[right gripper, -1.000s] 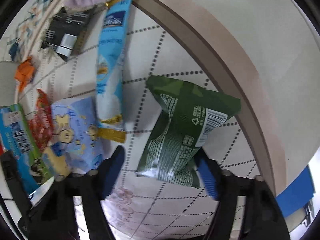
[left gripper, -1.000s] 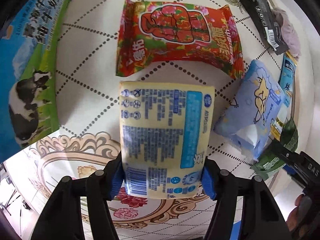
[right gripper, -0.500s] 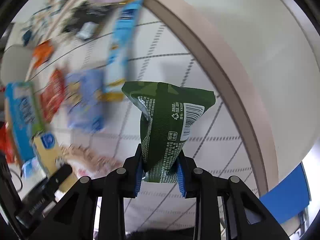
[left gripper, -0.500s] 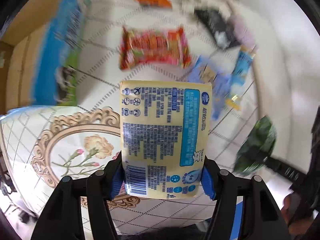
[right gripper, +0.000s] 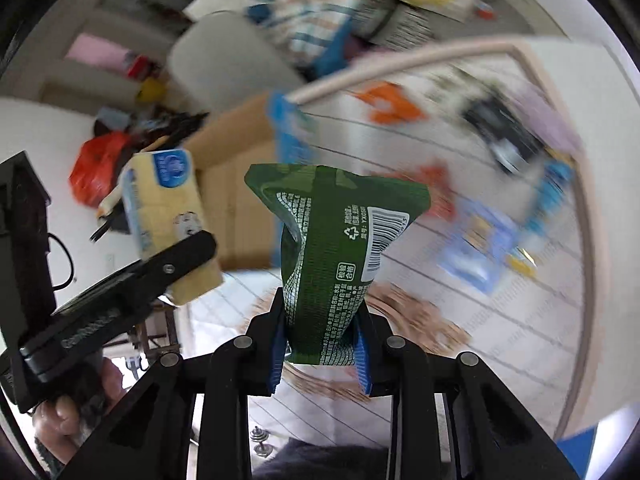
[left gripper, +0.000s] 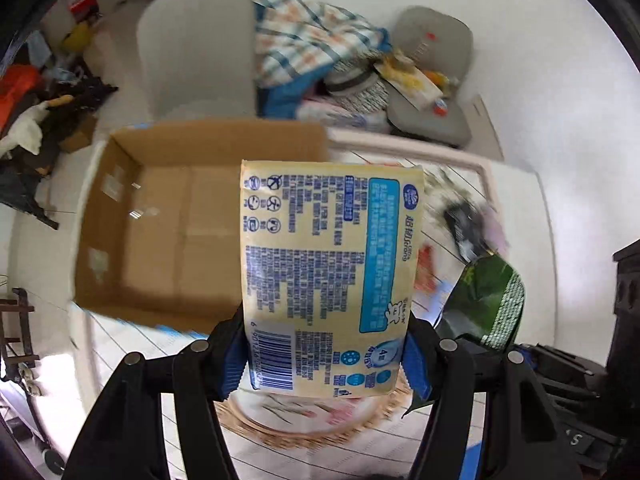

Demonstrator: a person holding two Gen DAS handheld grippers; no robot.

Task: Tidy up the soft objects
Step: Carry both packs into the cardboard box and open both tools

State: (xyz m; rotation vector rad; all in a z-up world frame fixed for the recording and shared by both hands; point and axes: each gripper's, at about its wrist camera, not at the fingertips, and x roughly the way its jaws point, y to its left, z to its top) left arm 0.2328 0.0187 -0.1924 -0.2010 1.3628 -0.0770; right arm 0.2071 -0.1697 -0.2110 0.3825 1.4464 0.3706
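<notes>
My left gripper [left gripper: 324, 364] is shut on a yellow tissue pack [left gripper: 328, 272] with blue print, held in the air in front of an open cardboard box [left gripper: 160, 220]. My right gripper [right gripper: 320, 360] is shut on a green snack bag [right gripper: 336, 248], also lifted off the table. In the right wrist view the left gripper [right gripper: 120, 300] and its yellow pack [right gripper: 164, 216] are at the left, near the box [right gripper: 240, 184]. In the left wrist view the green bag [left gripper: 488, 304] shows at the right.
Several packets lie blurred on the patterned tablecloth [right gripper: 500, 300]: a black one [right gripper: 504, 136], an orange one [right gripper: 388, 104], a light blue one [right gripper: 476, 248]. A grey chair [left gripper: 200, 52] and a pile of checked cloth [left gripper: 312, 36] stand behind the table.
Both grippers have lifted their packs off the table and swung left towards the cardboard box. The right gripper closed on the green bag during this time.
</notes>
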